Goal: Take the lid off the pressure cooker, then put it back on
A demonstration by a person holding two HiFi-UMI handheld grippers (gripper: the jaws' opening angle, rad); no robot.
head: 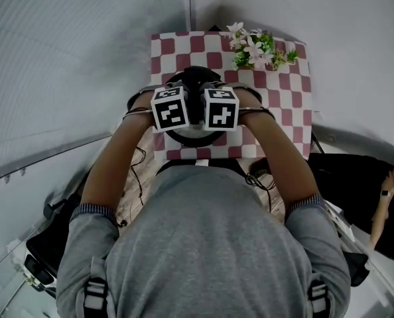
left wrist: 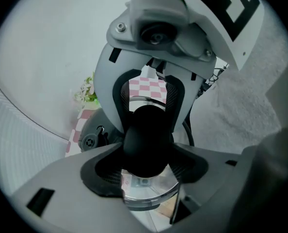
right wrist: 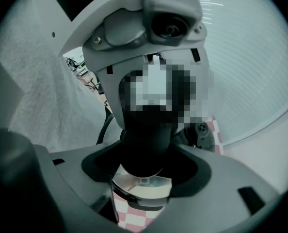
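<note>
The pressure cooker (head: 192, 136) stands on a red-and-white checked tablecloth (head: 291, 93), mostly hidden under both grippers. My left gripper (head: 173, 112) and right gripper (head: 218, 112) sit side by side above it and point steeply down. In the left gripper view the thick black lid handle (left wrist: 146, 140) fills the gap of my left gripper (left wrist: 146, 168), pads against its sides, with the shiny lid (left wrist: 150, 191) below. The right gripper view shows the same from the other side: my right gripper (right wrist: 142, 173) is closed on the handle (right wrist: 144, 140) over the lid (right wrist: 142, 187).
A bunch of pink and white flowers (head: 257, 50) lies at the table's far right. The table is small, with its edges close round the cooker. Another person's hand (head: 387, 197) and dark gear (head: 349, 177) are on the floor side at right.
</note>
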